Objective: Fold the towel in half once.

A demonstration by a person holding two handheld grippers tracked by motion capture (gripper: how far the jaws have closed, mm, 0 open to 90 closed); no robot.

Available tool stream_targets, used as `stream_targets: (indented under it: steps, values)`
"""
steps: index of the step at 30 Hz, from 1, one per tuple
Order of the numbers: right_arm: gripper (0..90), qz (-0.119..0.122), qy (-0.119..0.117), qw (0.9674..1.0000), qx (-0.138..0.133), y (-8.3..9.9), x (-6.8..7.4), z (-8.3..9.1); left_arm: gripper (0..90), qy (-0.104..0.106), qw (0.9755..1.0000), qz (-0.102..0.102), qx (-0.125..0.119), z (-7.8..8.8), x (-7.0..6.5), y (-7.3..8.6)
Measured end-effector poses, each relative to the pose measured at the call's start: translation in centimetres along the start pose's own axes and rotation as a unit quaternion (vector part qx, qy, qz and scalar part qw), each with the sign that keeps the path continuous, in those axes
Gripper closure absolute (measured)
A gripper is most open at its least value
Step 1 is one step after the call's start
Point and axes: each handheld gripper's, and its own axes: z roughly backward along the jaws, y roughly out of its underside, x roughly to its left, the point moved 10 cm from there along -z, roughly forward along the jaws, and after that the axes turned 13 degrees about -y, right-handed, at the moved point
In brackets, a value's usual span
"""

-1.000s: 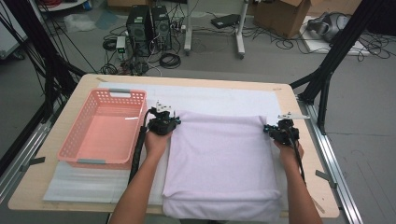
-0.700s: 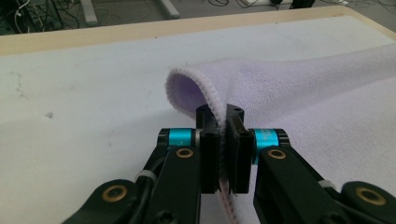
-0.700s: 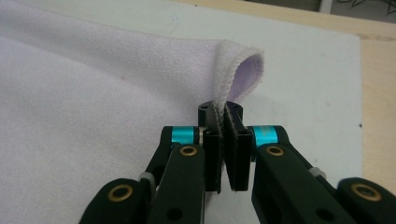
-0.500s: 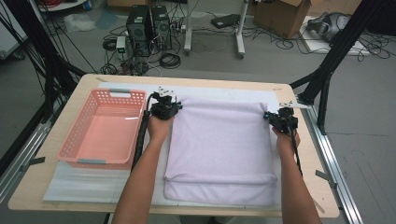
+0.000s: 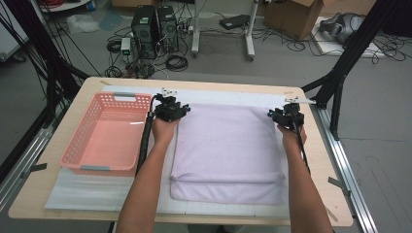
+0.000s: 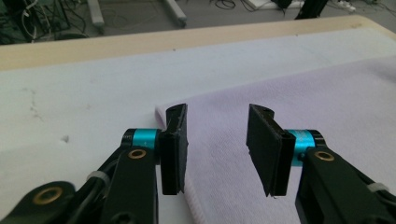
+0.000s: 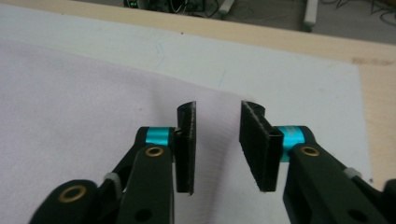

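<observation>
A folded lilac towel (image 5: 228, 145) lies flat on the white mat. My left gripper (image 5: 170, 108) is at its far left corner and my right gripper (image 5: 287, 115) at its far right corner. The left gripper view has the left gripper (image 6: 217, 112) with its jaws apart, the towel's (image 6: 327, 93) corner lying loose beneath the gap. In the right gripper view the right gripper (image 7: 217, 107) also stands apart over the towel's (image 7: 70, 93) far edge. Both pairs of jaws have just been opening, and neither presses on the cloth.
A pink plastic basket (image 5: 73, 145) stands left of the towel, close to my left forearm. The white mat (image 5: 97, 189) covers most of the wooden table (image 5: 39, 204). Computers, cables and stand legs are on the floor beyond the far edge.
Both hands have moved away from the person toward the far edge. The towel went with them, its near edge now farther from the table's front.
</observation>
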Motion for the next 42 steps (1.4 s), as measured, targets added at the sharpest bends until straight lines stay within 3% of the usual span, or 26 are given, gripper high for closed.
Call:
stream_targets:
  steps: [4,6,11,13,16,20,22,23,26,33,34,42]
  values:
    - [60.3,0.005,-0.016,0.9999,0.004,0.2,0.8,0.3,52.6,0.027,0.9992,-0.016,0.023,0.5,-1.1,1.2]
    - [59.0,0.003,-0.025,0.9997,0.008,0.4,1.1,0.6,52.8,0.030,0.9992,-0.024,0.010,1.0,-1.4,1.3]
    - [56.4,0.006,-0.037,0.9990,0.023,1.2,1.6,1.5,53.7,0.050,0.9981,-0.028,0.021,2.3,-2.2,2.0]
    - [56.1,0.014,-0.044,0.9986,0.027,1.6,2.0,2.0,55.2,0.050,0.9981,-0.037,-0.003,3.1,-2.6,2.1]
    - [56.1,0.019,-0.049,0.9979,0.037,2.7,2.3,2.5,56.9,0.056,0.9976,-0.041,0.000,3.9,-3.2,2.8]
    - [52.9,0.003,-0.073,0.9953,0.064,4.2,3.2,3.2,59.6,0.067,0.9973,-0.030,-0.004,5.1,-3.7,3.8]
    - [54.1,0.021,-0.069,0.9960,0.053,4.5,3.9,3.8,60.0,0.069,0.9971,-0.033,-0.003,5.6,-3.8,4.5]
    - [54.1,0.029,-0.068,0.9962,0.046,4.6,4.3,4.1,60.0,0.072,0.9966,-0.038,0.010,5.8,-3.9,4.9]
    - [53.9,0.030,-0.073,0.9957,0.048,5.4,5.1,4.8,60.0,0.073,0.9964,-0.043,-0.003,6.8,-4.3,5.4]
    - [57.5,0.040,-0.081,0.9944,0.055,7.9,6.6,6.8,59.7,0.084,0.9951,-0.051,0.010,9.0,-4.8,7.6]
    - [57.5,0.041,-0.081,0.9941,0.058,8.2,6.7,7.0,59.7,0.087,0.9950,-0.048,0.002,9.6,-4.9,7.9]
    - [58.2,0.049,-0.083,0.9927,0.072,11.5,8.5,9.0,60.1,0.095,0.9942,-0.050,0.009,12.9,-5.1,11.0]
